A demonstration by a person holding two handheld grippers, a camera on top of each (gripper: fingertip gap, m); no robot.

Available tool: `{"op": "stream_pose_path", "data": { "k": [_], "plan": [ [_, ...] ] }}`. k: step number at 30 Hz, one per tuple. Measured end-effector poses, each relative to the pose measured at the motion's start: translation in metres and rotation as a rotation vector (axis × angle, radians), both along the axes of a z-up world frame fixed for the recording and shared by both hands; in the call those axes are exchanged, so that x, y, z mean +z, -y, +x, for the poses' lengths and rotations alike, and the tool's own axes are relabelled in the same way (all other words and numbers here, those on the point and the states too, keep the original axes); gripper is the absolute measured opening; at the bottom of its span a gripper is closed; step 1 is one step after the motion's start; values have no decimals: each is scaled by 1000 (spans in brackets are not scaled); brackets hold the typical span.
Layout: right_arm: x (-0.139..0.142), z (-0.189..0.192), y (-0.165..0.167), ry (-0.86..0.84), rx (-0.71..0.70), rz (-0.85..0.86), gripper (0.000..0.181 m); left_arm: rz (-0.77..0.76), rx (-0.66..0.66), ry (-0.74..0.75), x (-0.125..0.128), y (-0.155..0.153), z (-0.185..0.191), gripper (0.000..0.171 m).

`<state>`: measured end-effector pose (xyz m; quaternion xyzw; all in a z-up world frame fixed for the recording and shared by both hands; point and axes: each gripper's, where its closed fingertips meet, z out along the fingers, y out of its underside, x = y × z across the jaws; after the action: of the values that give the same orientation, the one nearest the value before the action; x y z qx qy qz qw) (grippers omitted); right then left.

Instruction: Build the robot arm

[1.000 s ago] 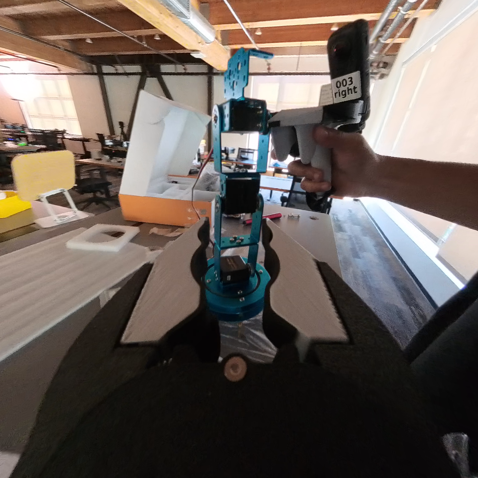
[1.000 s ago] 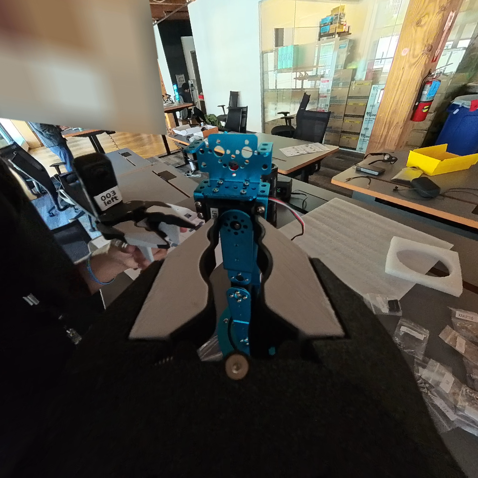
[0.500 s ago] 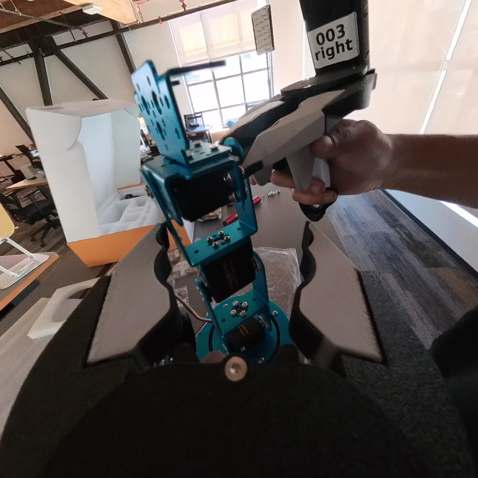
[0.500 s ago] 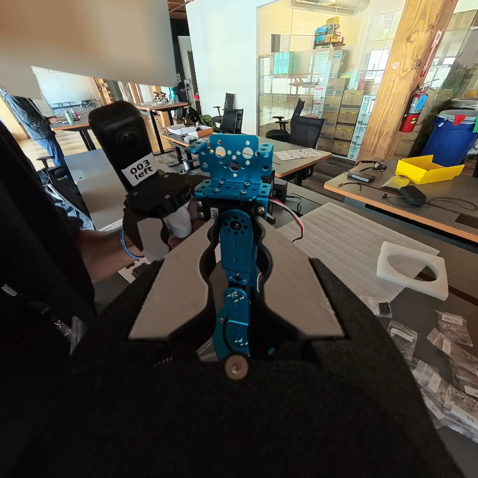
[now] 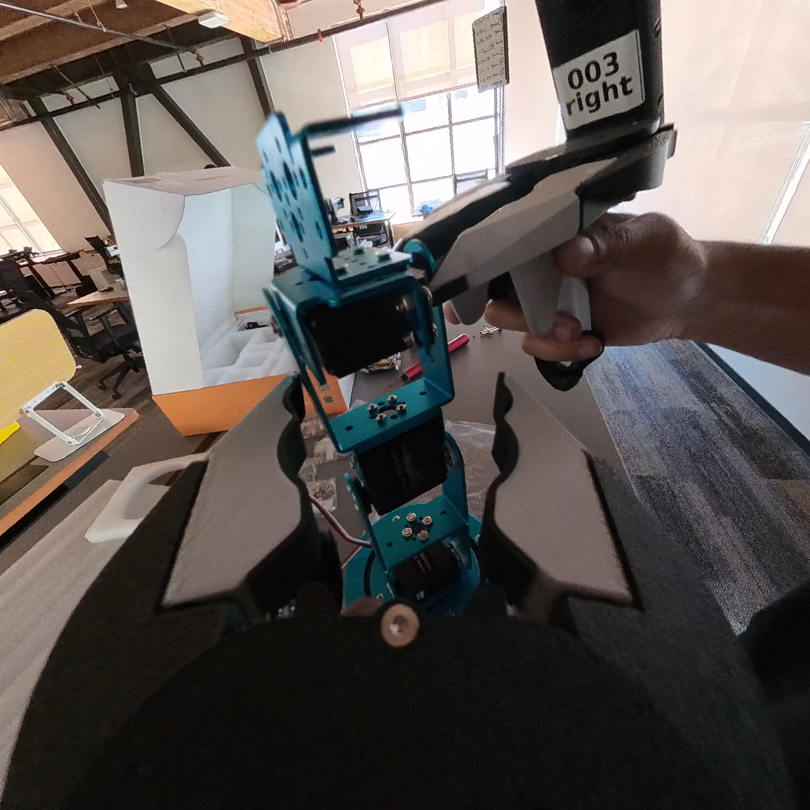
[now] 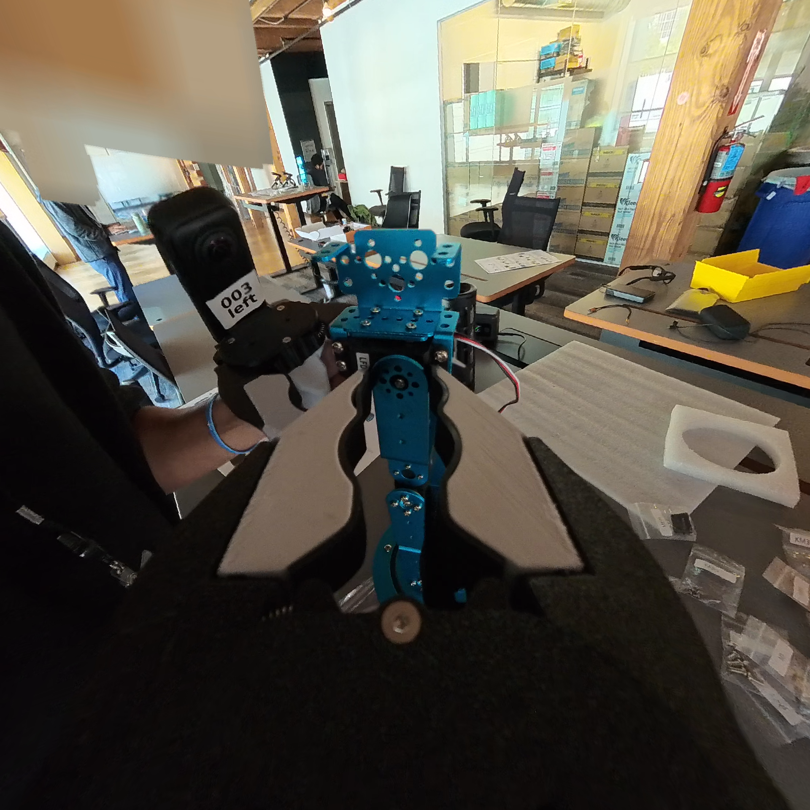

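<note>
We see the blue servo arm (image 5: 385, 394) standing over the table, long axis leaning toward eleven o'clock, our right gripper (image 6: 401, 420) pinching its upper bracket from three o'clock, our left gripper (image 5: 396, 438) spread wide around it.

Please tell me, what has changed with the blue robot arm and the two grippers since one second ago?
The left hand-held gripper let go of the blue robot arm: its jaws, closed on the round base before, now stand open around the lower part. The arm's top has tilted away from upright. The right hand-held gripper stays shut on the upper bracket, and the white foam frame has not moved.
</note>
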<state>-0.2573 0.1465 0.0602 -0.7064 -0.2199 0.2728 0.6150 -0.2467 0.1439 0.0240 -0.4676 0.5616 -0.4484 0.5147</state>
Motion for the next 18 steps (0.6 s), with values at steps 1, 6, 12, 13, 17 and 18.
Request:
{"op": "stream_pose_path", "data": {
  "k": [1, 6, 12, 13, 17, 18],
  "plan": [
    [0, 1, 0, -6, -4, -3, 26, -5, 0, 16, 3, 0, -1, 86],
    [0, 1, 1, -14, -12, 1, 26, -42, 19, 89, 22, -3, -9, 78],
    [4, 4, 4, -33, -26, 24, 27, -63, 17, 104, 29, -4, -19, 75],
    [5, 5, 5, -37, -31, 30, 27, -67, 19, 101, 30, -4, -20, 74],
    [6, 9, 8, -65, -37, 50, 26, -62, 56, 111, 32, -5, -21, 64],
    [6, 10, 8, -72, -40, 55, 26, -57, 64, 117, 33, -5, -22, 62]
  ]
}}
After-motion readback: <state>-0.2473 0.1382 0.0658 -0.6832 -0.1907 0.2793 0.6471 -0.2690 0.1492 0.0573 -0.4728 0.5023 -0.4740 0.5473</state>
